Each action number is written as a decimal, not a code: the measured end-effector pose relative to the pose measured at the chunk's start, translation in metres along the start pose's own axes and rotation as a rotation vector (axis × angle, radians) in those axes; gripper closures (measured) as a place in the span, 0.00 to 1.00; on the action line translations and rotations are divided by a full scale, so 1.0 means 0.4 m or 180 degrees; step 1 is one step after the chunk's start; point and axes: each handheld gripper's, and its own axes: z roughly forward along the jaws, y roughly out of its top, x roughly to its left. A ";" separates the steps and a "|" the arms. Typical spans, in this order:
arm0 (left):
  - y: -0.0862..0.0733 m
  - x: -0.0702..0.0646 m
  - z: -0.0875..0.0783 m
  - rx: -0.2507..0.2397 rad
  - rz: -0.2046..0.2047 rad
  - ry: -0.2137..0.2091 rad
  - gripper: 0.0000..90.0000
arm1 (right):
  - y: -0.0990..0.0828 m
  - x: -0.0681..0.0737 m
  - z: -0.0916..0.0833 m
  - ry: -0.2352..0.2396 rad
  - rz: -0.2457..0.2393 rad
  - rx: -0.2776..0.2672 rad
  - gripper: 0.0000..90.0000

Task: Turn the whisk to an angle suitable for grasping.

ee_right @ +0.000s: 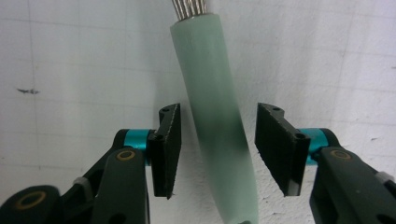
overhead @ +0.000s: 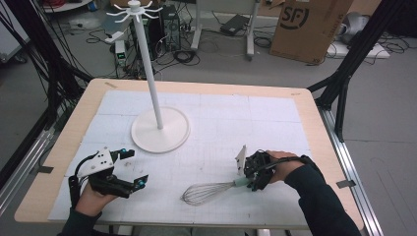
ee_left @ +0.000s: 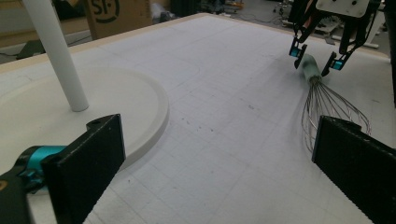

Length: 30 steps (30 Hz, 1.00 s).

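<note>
Black ribbed pads of the right gripper (ee_right: pixel 217 149) stand either side of the whisk's pale green handle (ee_right: pixel 219 135), narrowed around it with a sliver of daylight on each side, so nothing is pinched yet. That handle is smooth, rounded, slightly curved, and ends in a metal collar from which the wires (ee_right: pixel 189 5) spring. Seen from the left gripper view, the same gripper reaches down over the handle's end, teal-tipped jaws straddling it, while the whisk (ee_left: pixel 322 100) lies flat on the white gridded mat (ee_left: pixel 233 121).

From the high view, the whisk (overhead: pixel 209 191) rests near the front edge of the table (overhead: pixel 59 147), right of centre. Its long axis runs nearly across the table, tilted a little: the wire balloon points toward the person's left and slightly nearer, the handle toward the right hand (overhead: pixel 282 167).

Farther out, the left gripper (overhead: pixel 132 169) is held low at the front left with jaws spread wide, nothing between them. Beyond it stands a white rack (overhead: pixel 160 128) with a round base, a tall post and hooked arms on top.
</note>
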 end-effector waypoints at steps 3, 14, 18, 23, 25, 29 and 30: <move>-0.001 -0.002 0.002 0.0013 0.0002 -0.0001 0.04 | 0.004 -0.002 0.002 0.0020 -0.0017 0.0017 0.60; -0.001 -0.002 0.002 0.0019 0.0008 -0.0003 0.03 | 0.009 -0.007 0.016 0.0162 -0.0014 0.0123 0.70; -0.001 -0.002 0.001 0.0017 0.0008 -0.0004 0.03 | 0.011 -0.006 0.016 0.0217 -0.0085 0.0118 0.74; -0.001 -0.003 0.000 0.0009 0.0001 0.0001 0.03 | 0.010 -0.001 0.015 0.0321 -0.0041 0.0105 0.75; 0.000 -0.002 -0.001 0.0008 0.0004 0.0001 0.04 | 0.010 0.000 0.015 0.0295 -0.0042 0.0099 0.75; -0.001 -0.002 0.000 0.0012 0.0002 0.0003 0.04 | 0.011 0.001 0.006 0.0313 -0.0005 -0.0023 0.75; 0.000 -0.001 0.000 0.0012 0.0007 0.0004 0.04 | 0.012 0.002 0.002 0.0289 0.0010 -0.0059 0.75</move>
